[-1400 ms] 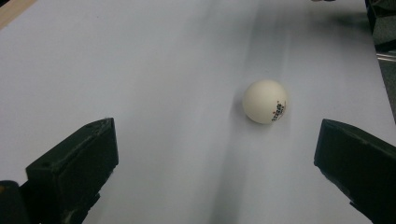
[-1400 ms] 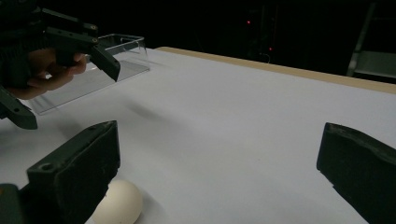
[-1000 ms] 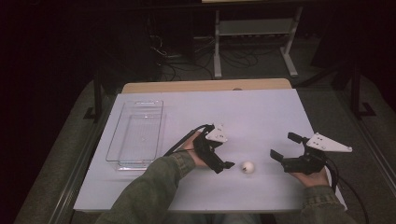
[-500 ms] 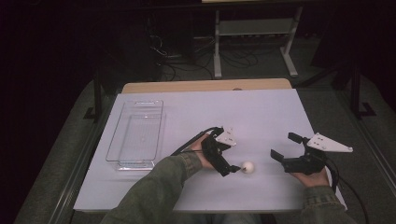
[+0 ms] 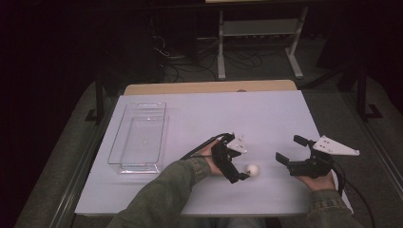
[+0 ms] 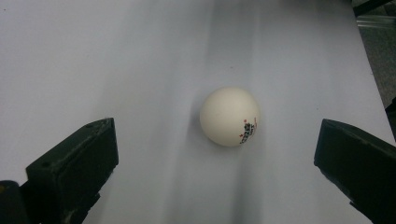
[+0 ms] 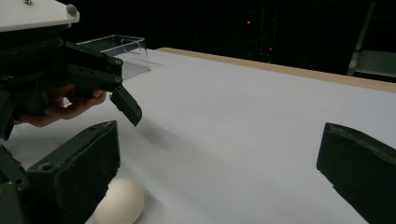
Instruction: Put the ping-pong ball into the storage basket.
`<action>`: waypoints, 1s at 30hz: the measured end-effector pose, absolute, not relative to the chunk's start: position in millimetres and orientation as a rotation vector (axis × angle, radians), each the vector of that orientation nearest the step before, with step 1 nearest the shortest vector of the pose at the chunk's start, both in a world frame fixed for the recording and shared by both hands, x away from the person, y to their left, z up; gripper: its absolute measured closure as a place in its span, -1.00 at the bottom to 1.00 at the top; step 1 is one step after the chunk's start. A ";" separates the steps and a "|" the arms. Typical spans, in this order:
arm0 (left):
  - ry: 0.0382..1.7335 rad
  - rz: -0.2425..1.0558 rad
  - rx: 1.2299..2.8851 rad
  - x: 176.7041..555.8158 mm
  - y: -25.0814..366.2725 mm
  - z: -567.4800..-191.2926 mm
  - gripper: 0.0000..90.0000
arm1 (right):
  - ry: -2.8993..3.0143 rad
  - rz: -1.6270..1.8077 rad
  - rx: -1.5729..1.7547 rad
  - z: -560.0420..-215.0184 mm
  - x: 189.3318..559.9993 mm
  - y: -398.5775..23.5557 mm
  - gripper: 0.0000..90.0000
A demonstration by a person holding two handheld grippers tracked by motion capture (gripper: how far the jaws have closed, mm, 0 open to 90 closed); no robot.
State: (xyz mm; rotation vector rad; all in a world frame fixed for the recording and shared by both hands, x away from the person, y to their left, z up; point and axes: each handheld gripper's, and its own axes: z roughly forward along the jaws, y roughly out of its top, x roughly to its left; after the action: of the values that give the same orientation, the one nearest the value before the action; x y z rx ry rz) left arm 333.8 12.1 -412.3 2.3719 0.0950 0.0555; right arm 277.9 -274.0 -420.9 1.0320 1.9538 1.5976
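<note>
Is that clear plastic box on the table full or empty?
Empty: the clear box shows just its bare bottom, and the white ball lies outside it on the table.

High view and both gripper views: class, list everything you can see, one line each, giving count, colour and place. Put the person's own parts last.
Ball: one, white with a small printed mark, on the table between the open jaws of the left hand-held gripper, not touched.
Tray: one, clear plastic, empty, on the table's left side.
Table: one, white top with a wooden strip at its far edge.
Shelf stand: one, pale grey, on the floor beyond the table.
Cables: several, dark, on the floor beyond the table.
Left hand-held gripper: one, black, open, beside the ball.
Right hand-held gripper: one, black, open, holding nothing, at the table's right.
Sleeves: two, green, at the bottom edge.
</note>
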 end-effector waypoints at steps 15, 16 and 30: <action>0.074 0.026 2.355 333.5 2.2 -420.1 -1.00 | 1.946 1.591 1.042 -421.5 275.2 -276.9 -1.00; 0.077 0.023 2.353 333.2 1.2 -421.2 -1.00 | 1.944 1.590 1.044 -421.5 274.6 -277.4 -1.00; 0.071 -0.002 2.354 334.2 -5.8 -429.2 -1.00 | 1.940 1.611 1.041 -420.9 273.0 -278.3 -1.00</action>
State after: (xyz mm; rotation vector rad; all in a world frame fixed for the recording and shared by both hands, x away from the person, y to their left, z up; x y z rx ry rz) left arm 334.2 -5.8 -429.2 2.3538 0.0712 -0.0016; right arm 273.0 -278.3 -420.9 1.0414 1.9404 1.6106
